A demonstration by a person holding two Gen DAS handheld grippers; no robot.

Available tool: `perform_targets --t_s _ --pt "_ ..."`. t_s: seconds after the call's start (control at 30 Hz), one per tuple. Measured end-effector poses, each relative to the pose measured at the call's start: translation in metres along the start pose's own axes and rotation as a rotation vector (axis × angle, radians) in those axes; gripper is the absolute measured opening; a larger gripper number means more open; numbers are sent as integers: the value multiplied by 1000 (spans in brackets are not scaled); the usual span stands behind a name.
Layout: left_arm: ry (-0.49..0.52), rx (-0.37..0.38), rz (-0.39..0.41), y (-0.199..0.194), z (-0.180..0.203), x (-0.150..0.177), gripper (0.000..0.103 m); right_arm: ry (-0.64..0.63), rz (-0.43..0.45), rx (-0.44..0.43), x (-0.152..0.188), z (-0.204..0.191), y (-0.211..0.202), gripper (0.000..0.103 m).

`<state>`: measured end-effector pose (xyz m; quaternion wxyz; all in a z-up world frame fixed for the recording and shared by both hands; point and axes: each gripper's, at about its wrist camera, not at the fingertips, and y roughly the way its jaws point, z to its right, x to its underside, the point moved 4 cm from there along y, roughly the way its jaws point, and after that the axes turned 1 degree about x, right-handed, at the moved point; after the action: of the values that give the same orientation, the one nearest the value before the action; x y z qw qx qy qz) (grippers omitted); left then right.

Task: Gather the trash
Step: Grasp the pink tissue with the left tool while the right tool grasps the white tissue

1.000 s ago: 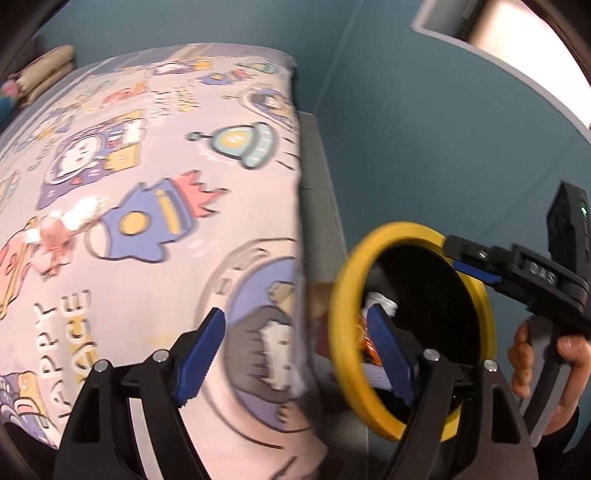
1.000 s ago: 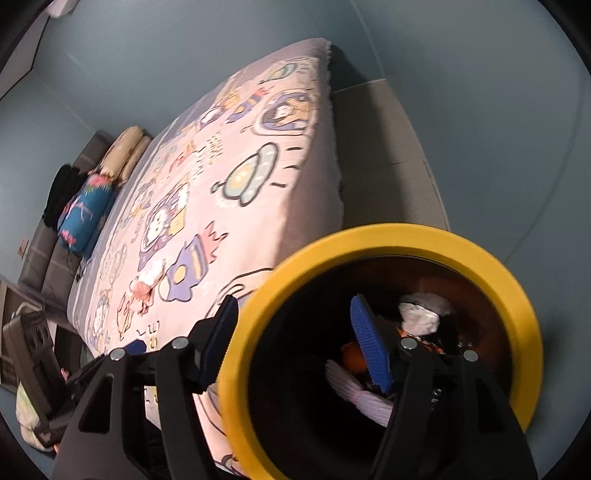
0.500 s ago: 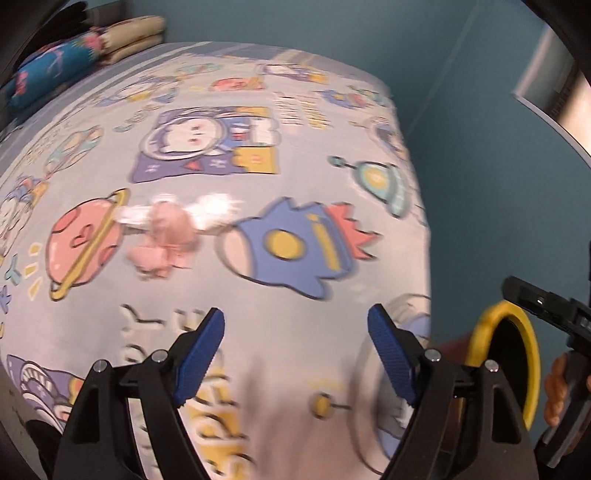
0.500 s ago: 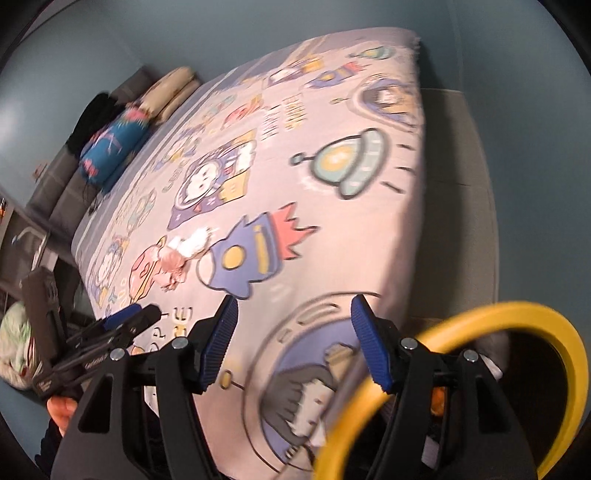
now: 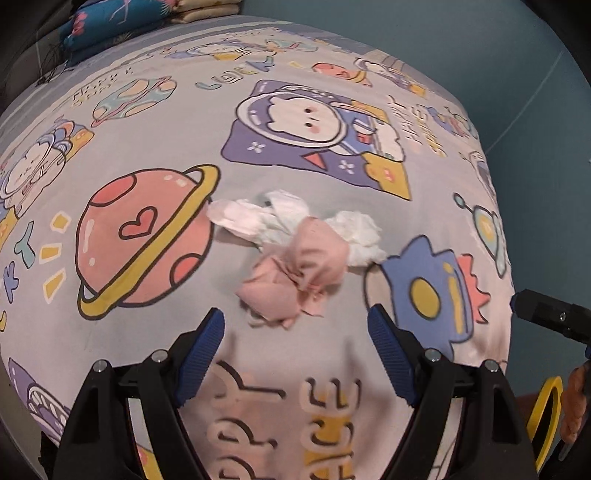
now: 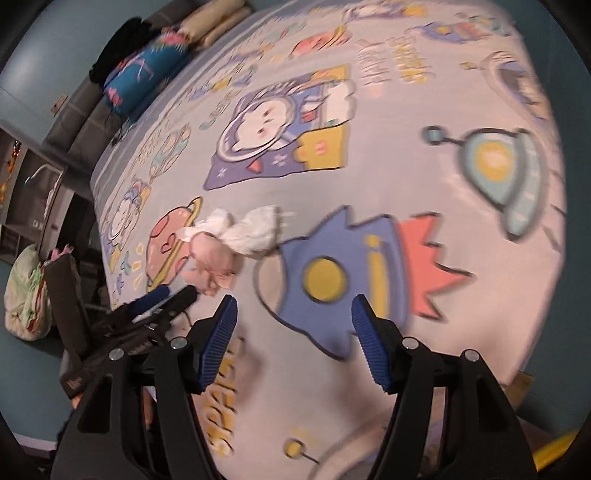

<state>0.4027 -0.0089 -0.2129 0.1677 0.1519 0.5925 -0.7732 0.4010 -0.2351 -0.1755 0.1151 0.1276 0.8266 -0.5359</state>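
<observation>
L gripper (image 5: 295, 347) nearest: matte black plastic arms, ribbed blue rubber pads, jaws spread wide w/ nothing between, hovering over the bed sheet (image 5: 147, 110), tips just short of the trash. R gripper (image 6: 293, 338) same build, also gaping and empty, above the blue rocket print (image 6: 343, 277), which sits to the R of the trash. Sheet is smooth, soft cotton-looking fabric w/ flat cartoon space prints. Pink crumpled tissue (image 5: 295, 273) lies on the sheet, creased and lumpy; white crumpled tissue (image 5: 280, 218) touches it on the far side, thin, wrinkled, spread in two puffs. Pink ringed planet print (image 5: 144, 236) just L of the trash. Far beyond, folded bedding (image 5: 122, 22) at the bed's head end. Yellow round rim (image 5: 546, 417), hard plastic-looking, off the bed's R edge, partly cut off.
</observation>
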Motion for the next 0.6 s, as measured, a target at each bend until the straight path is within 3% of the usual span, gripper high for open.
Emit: perform_targets --t_s 0.37,0.6 --pt "-71 11 -36 37 -23 -13 76 66 -192 -69 -52 -29 93 61" --pt "-51 21 -29 44 -18 -15 76 74 -233 -23 -69 -35 120 60"
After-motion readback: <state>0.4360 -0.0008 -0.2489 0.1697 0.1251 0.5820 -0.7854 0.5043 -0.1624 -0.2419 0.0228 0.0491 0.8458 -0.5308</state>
